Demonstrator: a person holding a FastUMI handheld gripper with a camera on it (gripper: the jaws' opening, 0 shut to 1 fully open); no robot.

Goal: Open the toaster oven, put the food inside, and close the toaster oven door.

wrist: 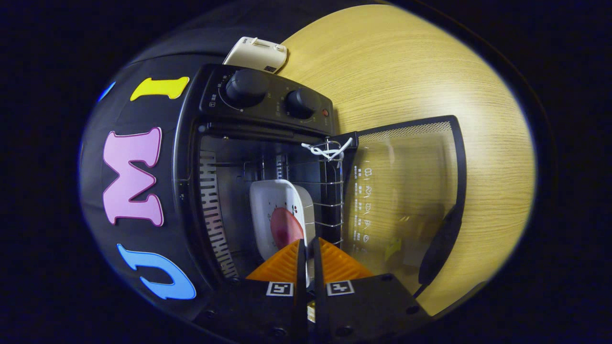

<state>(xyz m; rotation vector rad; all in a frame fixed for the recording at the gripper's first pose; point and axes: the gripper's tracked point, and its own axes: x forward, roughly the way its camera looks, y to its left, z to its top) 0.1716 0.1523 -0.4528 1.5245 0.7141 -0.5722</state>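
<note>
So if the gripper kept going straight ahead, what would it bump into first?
Most likely the white tray with the pinkish food on it, inside the open toaster oven. The gripper, fingers nearly together, is at the tray's near edge; whether it touches is unclear.

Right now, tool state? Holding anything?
Tool: fingers nearly together, pinching the near rim of the white tray with food, inside the open toaster oven.

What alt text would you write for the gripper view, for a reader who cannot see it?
An open toaster oven holds a white dish of reddish food on its wire rack. The gripper, jaws nearly closed, grips the dish's near edge. The glass door lies open on the wooden table.
</note>
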